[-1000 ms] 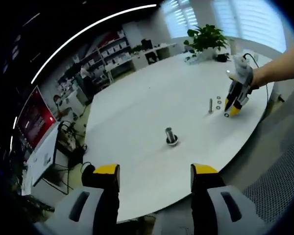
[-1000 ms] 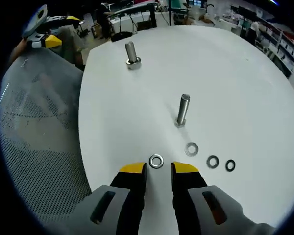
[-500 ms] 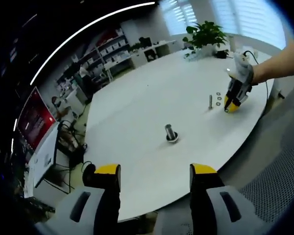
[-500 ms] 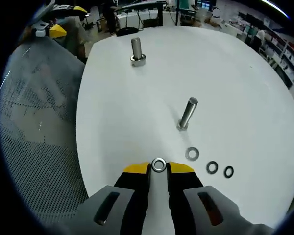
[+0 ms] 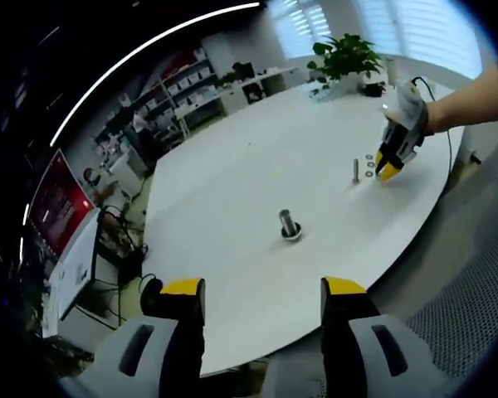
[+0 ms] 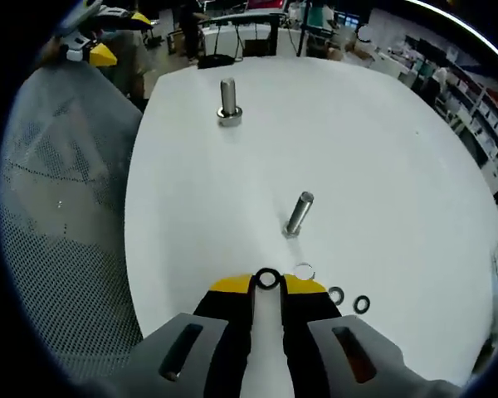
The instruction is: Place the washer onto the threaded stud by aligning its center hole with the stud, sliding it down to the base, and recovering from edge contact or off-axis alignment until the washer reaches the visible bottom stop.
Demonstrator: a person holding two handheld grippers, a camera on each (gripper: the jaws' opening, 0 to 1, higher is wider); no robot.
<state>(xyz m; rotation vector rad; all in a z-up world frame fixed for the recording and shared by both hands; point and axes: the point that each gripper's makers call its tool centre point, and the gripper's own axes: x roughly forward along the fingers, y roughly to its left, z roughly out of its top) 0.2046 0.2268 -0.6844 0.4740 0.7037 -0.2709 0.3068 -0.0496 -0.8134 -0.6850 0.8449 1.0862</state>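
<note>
The right hand-held gripper is clamped on a washer pinched between its yellow tips, held near the upright threaded stud on the white bench, with three more washers lying just beside it. The left hand-held gripper hangs with jaws apart at the bench edge, facing a second stud

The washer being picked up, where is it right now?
In the right gripper view, the washer sits pinched at the right gripper's yellow tips, just short of the near stud.
</note>
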